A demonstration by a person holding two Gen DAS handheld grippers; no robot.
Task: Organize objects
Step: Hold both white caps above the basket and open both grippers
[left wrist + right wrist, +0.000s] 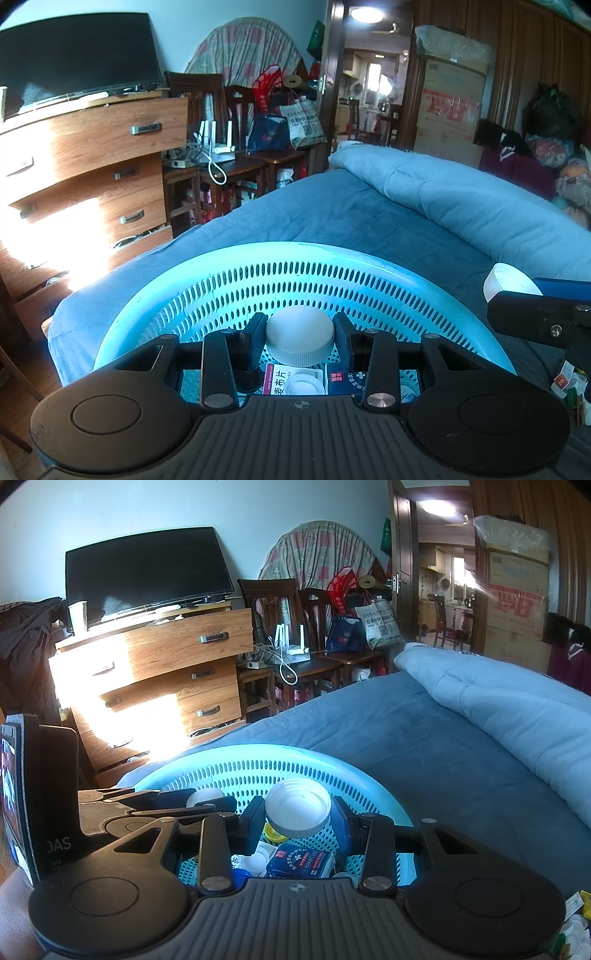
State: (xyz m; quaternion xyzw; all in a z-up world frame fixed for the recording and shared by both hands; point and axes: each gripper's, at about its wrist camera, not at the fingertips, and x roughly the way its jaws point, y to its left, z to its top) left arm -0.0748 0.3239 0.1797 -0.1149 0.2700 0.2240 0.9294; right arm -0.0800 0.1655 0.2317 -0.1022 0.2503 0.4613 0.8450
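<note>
- Left gripper (300,341): jaws closed part-way on a white cap (300,339), dome side up, pads on its opposite sides.
- Right gripper (297,818): jaws likewise pinch a second white cap (297,813), tilted with its hollow side showing.
- Both caps hang above the basket (258,254), a perforated turquoise one that sits on the blue bed (332,206).
- Risk: the caps are smooth and round, so I judge that either could squirt sideways from the pads and land on the bedding.
- Risk: the two grippers are close together over the basket; a hurried drop could knock them.
- The basket already holds a blue box (301,860), a white box (277,382), a yellow cap (275,835) and other lids.
</note>
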